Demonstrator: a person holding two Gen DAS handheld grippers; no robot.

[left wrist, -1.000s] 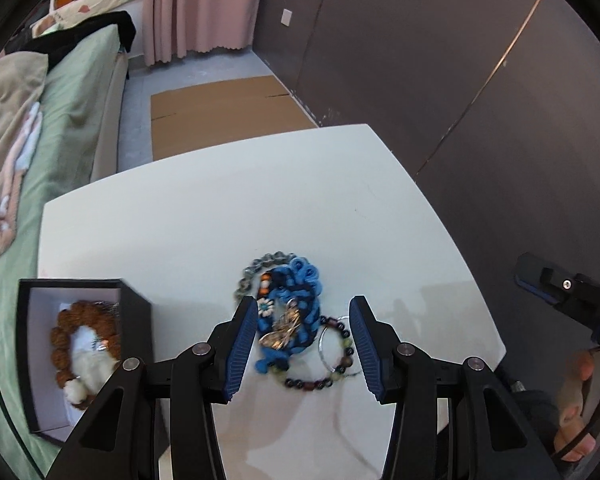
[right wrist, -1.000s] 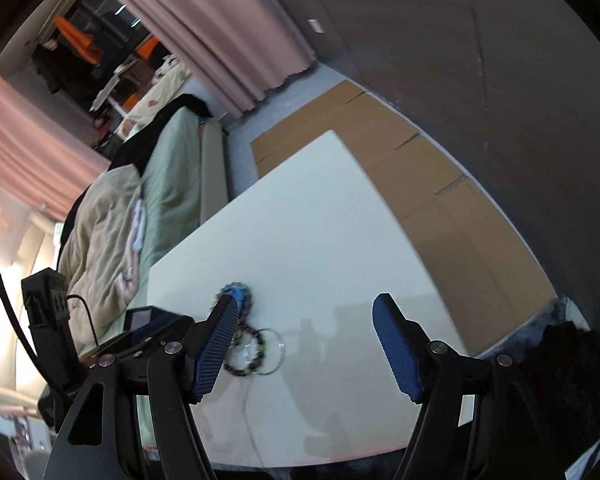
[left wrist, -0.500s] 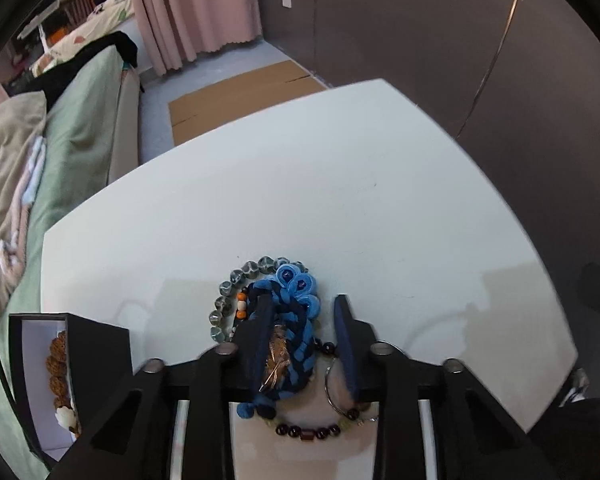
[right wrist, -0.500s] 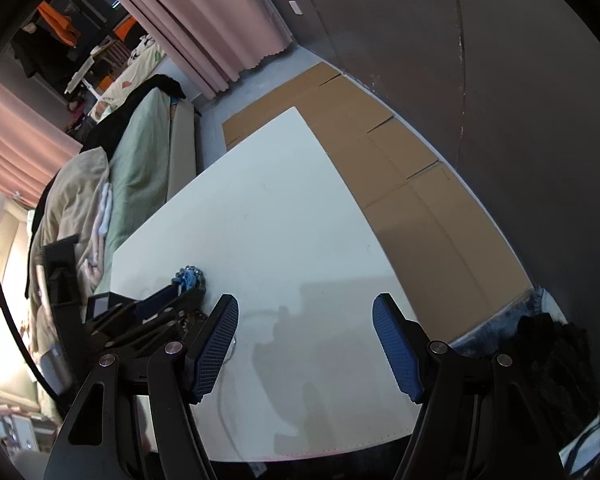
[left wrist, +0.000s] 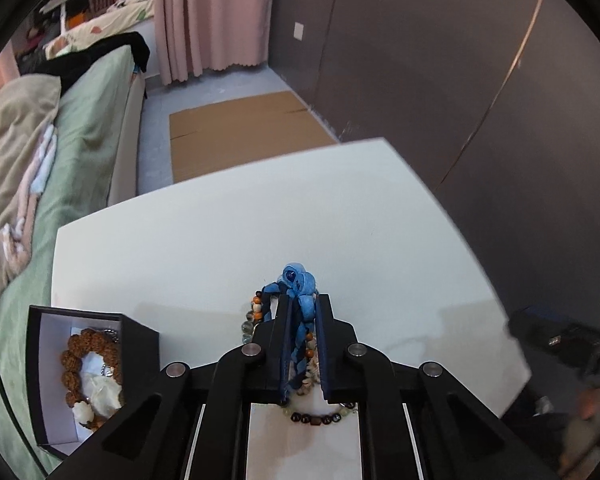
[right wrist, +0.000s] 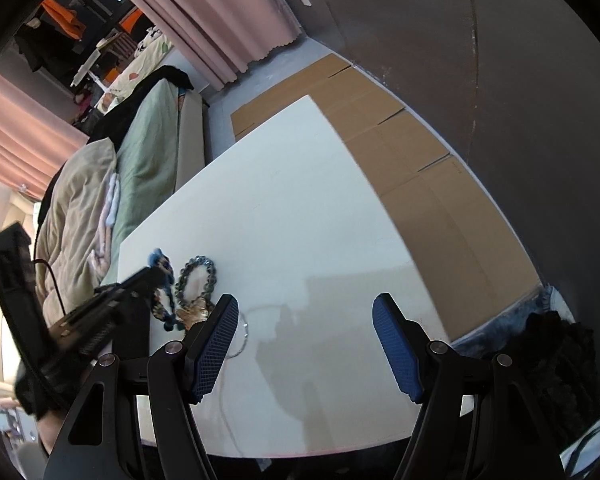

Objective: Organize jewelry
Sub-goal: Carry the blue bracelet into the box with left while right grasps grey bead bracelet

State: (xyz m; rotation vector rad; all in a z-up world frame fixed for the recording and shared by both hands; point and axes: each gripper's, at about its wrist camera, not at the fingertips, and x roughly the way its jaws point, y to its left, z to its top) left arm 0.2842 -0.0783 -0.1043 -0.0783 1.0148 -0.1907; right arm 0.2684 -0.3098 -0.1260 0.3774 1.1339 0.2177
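Note:
My left gripper [left wrist: 302, 300] pinches a blue braided bracelet [left wrist: 298, 278] with a knotted flower end; its jaws are closing and the pads press on the braid. Beneath it on the white table [left wrist: 220, 240] lie an orange-and-white bead strand [left wrist: 256, 305] and a dark bead bracelet [left wrist: 316, 420]. The right wrist view shows the left gripper [right wrist: 140, 280] with the blue bracelet [right wrist: 160, 260] dangling beside a grey-green bead bracelet [right wrist: 198, 272] and a thin silver bangle [right wrist: 244, 336]. My right gripper [right wrist: 306, 300] hovers open over bare table, right of the pile.
An open black box [left wrist: 136, 344] at the table's left edge holds a brown bead bracelet [left wrist: 70, 360] and a white piece. A bed [left wrist: 80, 140] runs along the left side, cardboard [left wrist: 240, 132] covers the floor beyond, and a dark wall [left wrist: 460, 80] stands to the right.
The left jaws went from wide around the pile to pinched on the blue braided bracelet, which now rides in them. The right gripper stayed open, its view shifting only slightly.

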